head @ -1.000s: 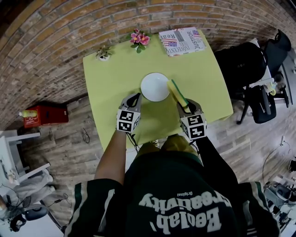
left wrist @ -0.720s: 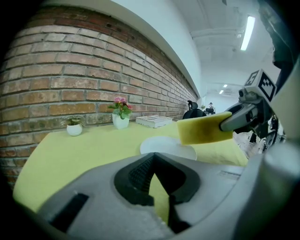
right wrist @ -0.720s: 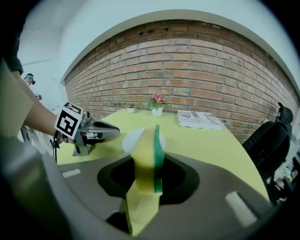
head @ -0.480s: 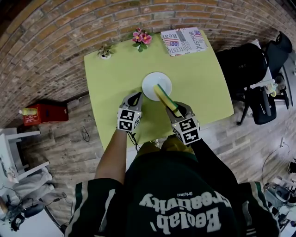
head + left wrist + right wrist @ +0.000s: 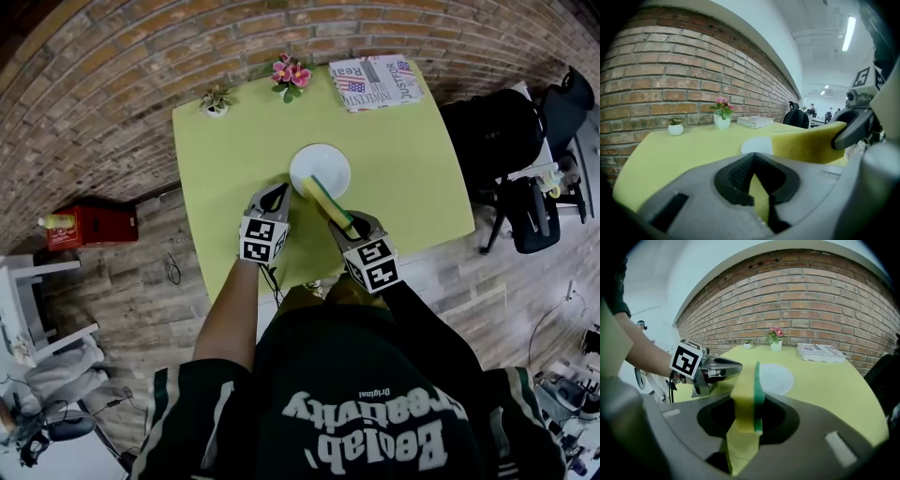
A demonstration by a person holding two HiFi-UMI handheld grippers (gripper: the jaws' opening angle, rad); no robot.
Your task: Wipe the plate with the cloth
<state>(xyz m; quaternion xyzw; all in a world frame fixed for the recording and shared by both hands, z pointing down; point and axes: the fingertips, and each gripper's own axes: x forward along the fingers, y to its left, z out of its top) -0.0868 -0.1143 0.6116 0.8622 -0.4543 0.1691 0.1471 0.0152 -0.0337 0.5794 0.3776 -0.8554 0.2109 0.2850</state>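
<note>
A white plate (image 5: pixel 321 167) lies in the middle of the lime-green table (image 5: pixel 225 159). My right gripper (image 5: pixel 349 225) is shut on a yellow sponge cloth with a green scouring side (image 5: pixel 324 201); the sponge's far end reaches over the plate's near rim. In the right gripper view the sponge (image 5: pixel 749 390) stands on edge between the jaws, with the plate (image 5: pixel 777 378) beyond it. My left gripper (image 5: pixel 273 197) sits just left of the plate's near edge, jaws together and holding nothing. The left gripper view shows the plate (image 5: pixel 757 145) and the sponge (image 5: pixel 811 143) ahead.
A printed book (image 5: pixel 375 82), a pink flower pot (image 5: pixel 289 73) and a small green plant (image 5: pixel 215 103) stand along the table's far edge by the brick wall. A red box (image 5: pixel 82 229) is on the floor at left; black chairs (image 5: pixel 525 150) stand at right.
My right gripper has carried the sponge leftward, from beside the plate's right edge to over its near rim. The left gripper has stayed in place.
</note>
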